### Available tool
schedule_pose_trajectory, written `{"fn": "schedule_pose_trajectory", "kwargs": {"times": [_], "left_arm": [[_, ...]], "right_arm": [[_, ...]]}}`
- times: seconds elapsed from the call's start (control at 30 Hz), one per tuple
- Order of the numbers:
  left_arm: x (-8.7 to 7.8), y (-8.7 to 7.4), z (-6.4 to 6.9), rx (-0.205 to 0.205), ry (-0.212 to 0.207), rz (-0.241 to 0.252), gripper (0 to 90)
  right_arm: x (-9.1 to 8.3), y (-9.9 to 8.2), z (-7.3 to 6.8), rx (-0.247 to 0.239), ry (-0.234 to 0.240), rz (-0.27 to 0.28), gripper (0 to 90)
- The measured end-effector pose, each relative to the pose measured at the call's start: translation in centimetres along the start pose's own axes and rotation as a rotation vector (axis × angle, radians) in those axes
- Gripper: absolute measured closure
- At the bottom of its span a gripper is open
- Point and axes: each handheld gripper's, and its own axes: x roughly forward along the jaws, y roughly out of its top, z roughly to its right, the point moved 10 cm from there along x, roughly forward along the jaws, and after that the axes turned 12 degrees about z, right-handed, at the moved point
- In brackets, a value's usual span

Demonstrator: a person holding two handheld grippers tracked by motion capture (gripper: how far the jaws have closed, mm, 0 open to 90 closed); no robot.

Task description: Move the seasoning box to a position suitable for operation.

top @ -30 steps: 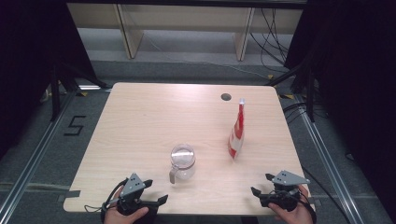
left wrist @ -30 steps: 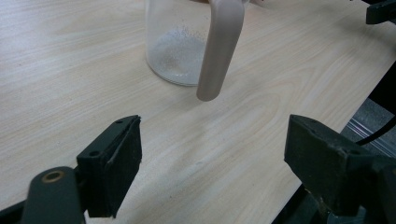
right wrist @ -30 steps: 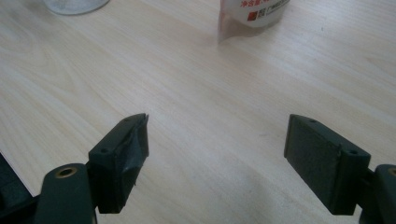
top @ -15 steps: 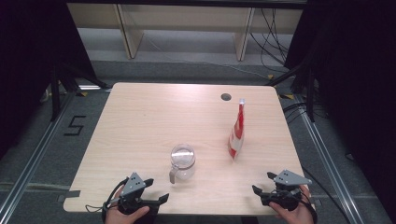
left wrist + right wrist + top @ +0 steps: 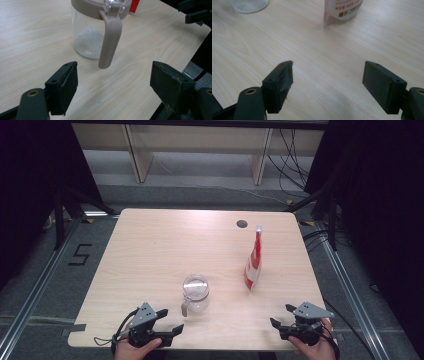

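Observation:
A clear jar with a beige lid and handle stands near the table's front middle; white powder lies in its bottom. A red and white pouch stands upright to its right. My left gripper rests at the front edge, open, pointing at the jar's handle just ahead of its jaws, apart from it. My right gripper sits at the front right, open with nothing between its fingers; its jaws have just been closing a little. The pouch's base is well ahead of it.
The wooden table has a cable hole at the back right. Its front edge runs just under both hands. Dark floor and metal rails surround it, and shelving stands behind.

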Motion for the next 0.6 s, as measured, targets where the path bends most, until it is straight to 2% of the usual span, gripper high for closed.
{"fn": "schedule_pose_trajectory", "kwargs": {"times": [0.03,0.07,0.1,0.13,0.2,0.33,0.37,0.4,0.47,0.5,0.57,0.6], "left_arm": [[0.0,0.2,0.0,0.001,-0.008,0.002,22.3],[0.2,0.3,0.0,-0.006,-0.014,0.009,22.3],[0.3,0.4,0.1,-0.017,-0.013,0.012,22.2],[0.3,0.5,0.1,-0.002,-0.019,0.007,22.2],[0.5,0.7,0.2,-0.008,-0.017,0.02,22.3],[0.8,1.1,-0.3,0.031,0.014,0.026,21.7],[1.0,1.2,-0.5,0.043,0.015,0.025,22.0],[1.1,1.2,-0.5,0.032,0.024,0.027,23.0],[1.4,1.3,-0.5,0.055,0.019,0.028,26.4],[1.6,1.4,-0.5,0.059,0.032,0.031,27.2],[1.8,1.6,-0.7,0.092,0.033,0.028,31.2],[2.0,1.7,-0.6,0.087,0.032,0.034,31.2]], "right_arm": [[-0.1,-0.1,-0.3,0.033,-0.003,-0.01,25.2],[-0.1,-0.1,-0.4,0.037,-0.002,-0.015,25.2],[0.0,0.0,-0.2,0.006,0.009,-0.002,25.2],[0.0,0.0,-0.2,0.007,0.003,-0.003,25.2],[0.1,0.0,-0.2,0.003,0.003,-0.002,25.2],[0.1,-0.1,-0.3,0.006,0.004,-0.009,25.2],[0.2,-0.1,-0.3,0.001,0.013,-0.009,25.2],[0.2,0.1,-0.1,-0.026,0.002,0.004,25.2],[0.2,0.0,-0.3,-0.011,0.008,-0.005,25.2],[0.2,0.0,-0.3,-0.011,0.009,-0.005,25.2],[0.2,0.0,-0.4,-0.003,0.013,-0.008,25.2],[0.2,0.0,-0.4,-0.003,0.013,-0.008,25.2]]}}
